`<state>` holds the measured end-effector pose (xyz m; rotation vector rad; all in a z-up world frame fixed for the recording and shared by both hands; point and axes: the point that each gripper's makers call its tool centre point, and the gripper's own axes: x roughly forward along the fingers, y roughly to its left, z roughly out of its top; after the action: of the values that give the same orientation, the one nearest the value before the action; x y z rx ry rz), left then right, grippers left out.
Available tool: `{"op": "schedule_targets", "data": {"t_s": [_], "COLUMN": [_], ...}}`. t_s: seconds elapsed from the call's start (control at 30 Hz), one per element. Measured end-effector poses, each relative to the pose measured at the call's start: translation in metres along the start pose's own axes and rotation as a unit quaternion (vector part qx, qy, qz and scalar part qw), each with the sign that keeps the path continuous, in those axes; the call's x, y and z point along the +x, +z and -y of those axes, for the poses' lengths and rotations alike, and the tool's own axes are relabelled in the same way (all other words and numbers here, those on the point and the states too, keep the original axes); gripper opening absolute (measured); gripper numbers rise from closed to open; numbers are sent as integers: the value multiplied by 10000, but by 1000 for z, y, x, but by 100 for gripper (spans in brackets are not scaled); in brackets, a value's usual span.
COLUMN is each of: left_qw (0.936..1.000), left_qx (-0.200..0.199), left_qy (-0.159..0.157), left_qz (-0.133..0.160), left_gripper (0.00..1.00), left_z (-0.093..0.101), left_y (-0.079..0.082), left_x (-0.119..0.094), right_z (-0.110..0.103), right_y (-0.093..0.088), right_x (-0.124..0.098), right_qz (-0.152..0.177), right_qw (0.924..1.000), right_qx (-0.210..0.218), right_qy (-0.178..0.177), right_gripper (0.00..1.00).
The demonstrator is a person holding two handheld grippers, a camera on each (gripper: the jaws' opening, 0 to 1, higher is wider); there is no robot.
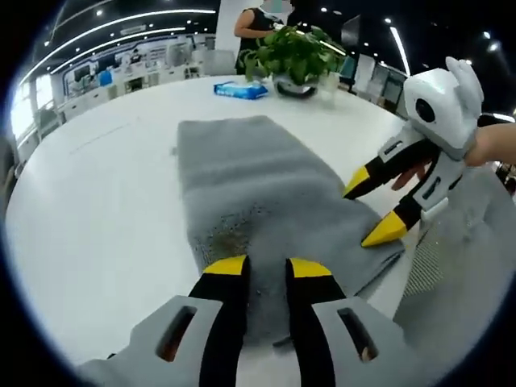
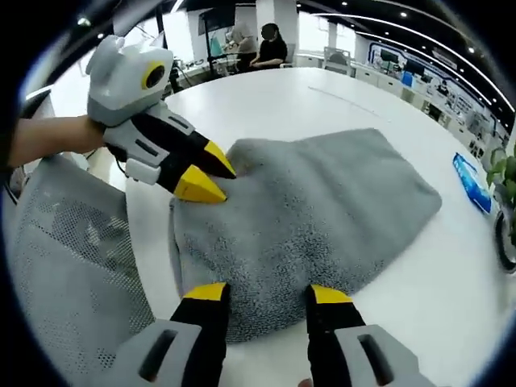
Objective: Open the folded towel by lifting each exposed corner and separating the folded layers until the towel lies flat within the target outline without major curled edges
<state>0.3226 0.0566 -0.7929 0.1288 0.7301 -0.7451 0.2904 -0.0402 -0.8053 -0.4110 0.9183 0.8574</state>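
Both open grippers, left gripper (image 1: 266, 266) and right gripper (image 2: 270, 292), flank folded grey towel (image 2: 314, 210).

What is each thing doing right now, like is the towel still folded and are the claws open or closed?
Towel: folded, lying on the white table, not spread flat.
Left claw: jaws open, tips over the towel's near edge.
Right claw: jaws open, tips at the towel's edge.
Blue packet: lying flat.
Potted plant: standing upright.
Mesh chair: standing beside the table.

Fuzzy grey terry-cloth towel (image 2: 306, 218) on smooth white table (image 2: 322, 101).
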Motion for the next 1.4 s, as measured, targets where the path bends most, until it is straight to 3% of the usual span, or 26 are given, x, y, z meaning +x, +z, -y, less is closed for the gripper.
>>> {"op": "schedule_targets", "data": {"t_s": [0.43, 0.77, 1.03, 1.27, 1.33, 1.4], "left_qw": [9991, 9981, 9976, 9973, 9959, 9902], "left_qx": [-277, -424, -503, -603, -809, -1304], "left_qy": [316, 453, 468, 410, 331, 128], "left_qz": [59, 43, 48, 69, 215, 486], "left_gripper": [16, 16, 16, 16, 16, 16], "left_z": [8, 4, -11, -12, -10, -4], "left_y": [3, 15, 26, 28, 32, 41], "left_x": [5, 17, 28, 24, 18, 9], "right_z": [26, 48, 65, 64, 64, 56], "right_y": [4, 12, 23, 25, 26, 34], "right_x": [1, 6, 12, 8, 0, -6], "right_qz": [-44, -27, 27, 66, 156, 428], "right_qw": [9975, 9965, 9970, 9974, 9983, 9986], "right_qx": [-629, -755, -725, -714, -535, -252], "right_qy": [323, 344, 274, 46, -167, -189], "right_gripper": [38, 39, 39, 43, 47, 51]}}
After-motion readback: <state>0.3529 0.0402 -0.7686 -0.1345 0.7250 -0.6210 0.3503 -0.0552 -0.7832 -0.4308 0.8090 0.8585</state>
